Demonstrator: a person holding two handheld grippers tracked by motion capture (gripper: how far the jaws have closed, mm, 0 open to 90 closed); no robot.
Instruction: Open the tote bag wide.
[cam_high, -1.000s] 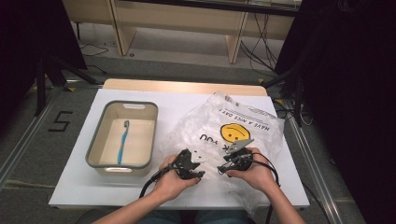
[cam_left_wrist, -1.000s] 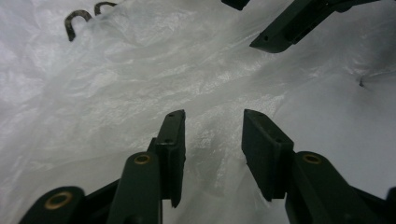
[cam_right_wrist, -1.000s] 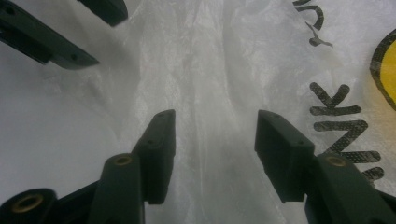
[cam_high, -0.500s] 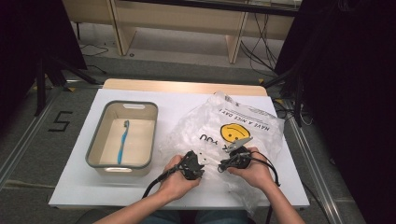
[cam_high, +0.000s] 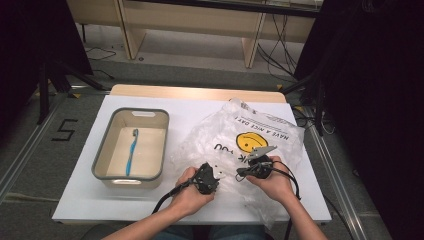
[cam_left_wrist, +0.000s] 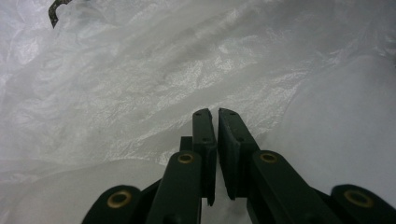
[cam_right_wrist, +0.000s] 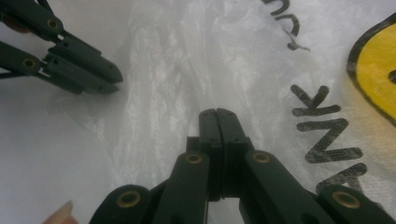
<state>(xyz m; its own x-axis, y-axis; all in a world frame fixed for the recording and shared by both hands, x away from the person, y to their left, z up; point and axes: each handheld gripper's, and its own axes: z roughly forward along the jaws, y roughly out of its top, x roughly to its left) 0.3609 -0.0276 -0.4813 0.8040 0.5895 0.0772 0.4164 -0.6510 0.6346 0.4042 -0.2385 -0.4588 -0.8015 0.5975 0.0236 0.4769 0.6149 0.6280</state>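
Pinching the plastic bag (cam_high: 240, 145) at its near edge, middle-right of the worktop (cam_high: 190, 107), with both your left hand-held gripper (cam_left_wrist: 217, 112) and right hand-held gripper (cam_right_wrist: 217, 112) just closed onto the film, you'll probably tear or drop it if you yank apart.

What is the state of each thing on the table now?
Plastic bag: crumpled, lying flat on the table.
Toothbrush: lying inside the bin.
Bin: upright, uncovered.
Left tool: jaws just closed, pinching the bag's film.
Right tool: jaws just closed on the bag's film.
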